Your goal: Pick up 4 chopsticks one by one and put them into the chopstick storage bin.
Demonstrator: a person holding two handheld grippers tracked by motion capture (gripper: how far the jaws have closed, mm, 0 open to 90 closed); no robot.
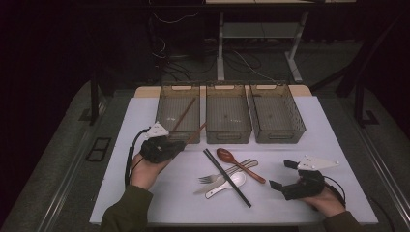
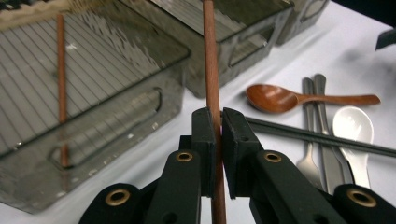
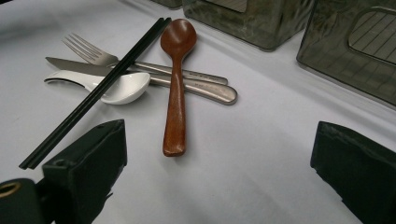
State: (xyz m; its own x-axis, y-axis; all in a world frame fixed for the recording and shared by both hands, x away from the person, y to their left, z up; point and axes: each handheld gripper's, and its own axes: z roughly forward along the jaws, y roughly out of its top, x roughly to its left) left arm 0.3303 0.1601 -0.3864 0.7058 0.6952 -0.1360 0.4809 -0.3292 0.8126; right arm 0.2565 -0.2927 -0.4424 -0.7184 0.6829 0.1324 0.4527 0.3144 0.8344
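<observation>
My left gripper (image 1: 180, 145) (image 2: 218, 123) is shut on a brown wooden chopstick (image 1: 196, 133) (image 2: 210, 56), lifted just off the table in front of the left bin (image 1: 178, 86) (image 2: 116, 112). The stick's far end points up over that bin's near right corner. A second brown chopstick (image 1: 183, 114) (image 2: 60, 84) lies slanted inside the same bin. My right gripper (image 1: 282, 174) (image 3: 219, 130) is at the table's front right, open with nothing between its jaws, facing the loose cutlery.
On the white table lie a wooden spoon (image 1: 237, 162) (image 3: 176, 79), a pair of black chopsticks (image 1: 226, 177) (image 3: 98, 91), a fork (image 1: 212, 178), a knife (image 3: 187, 81) and a white spoon (image 1: 229, 183) (image 3: 119, 87). The middle bin (image 1: 228, 87) and the right bin (image 1: 270, 87) stand at the back.
</observation>
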